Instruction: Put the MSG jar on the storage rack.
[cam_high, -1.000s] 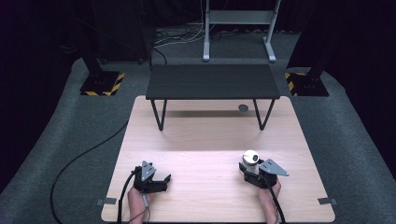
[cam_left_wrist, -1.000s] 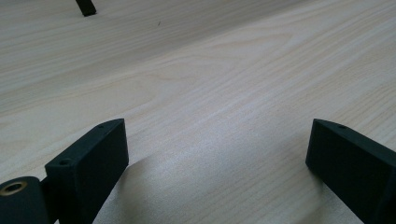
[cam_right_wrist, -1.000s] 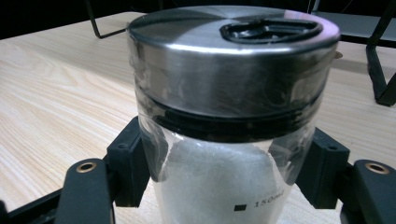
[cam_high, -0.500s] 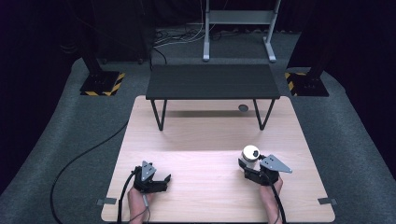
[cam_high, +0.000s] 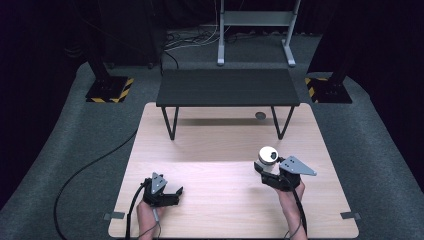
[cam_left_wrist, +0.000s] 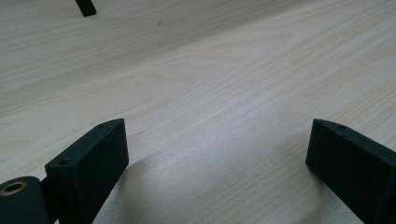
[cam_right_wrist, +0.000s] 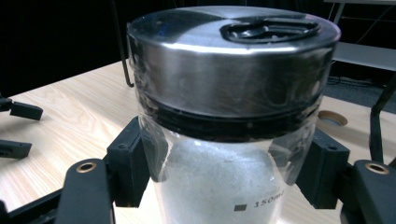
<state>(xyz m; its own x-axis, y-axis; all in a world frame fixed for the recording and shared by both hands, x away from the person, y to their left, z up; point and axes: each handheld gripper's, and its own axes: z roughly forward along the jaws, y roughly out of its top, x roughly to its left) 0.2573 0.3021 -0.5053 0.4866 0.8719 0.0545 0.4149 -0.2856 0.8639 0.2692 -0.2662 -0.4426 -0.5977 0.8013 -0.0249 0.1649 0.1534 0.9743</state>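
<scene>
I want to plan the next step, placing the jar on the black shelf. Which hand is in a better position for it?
The right. The right gripper is shut on the jar, with the black shelf ahead of it. The left gripper sits open and empty low over the table.

Bare tabletop (cam_high: 225, 165) in front of black bench (cam_high: 225, 87); bench legs and low top block the far side

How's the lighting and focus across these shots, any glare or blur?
High view: wooden table evenly lit, surroundings dark. Right gripper view: glare streaks on the jar and its metal lid, background soft. Left gripper view: soft shadow on the wood between the left gripper jaws.
</scene>
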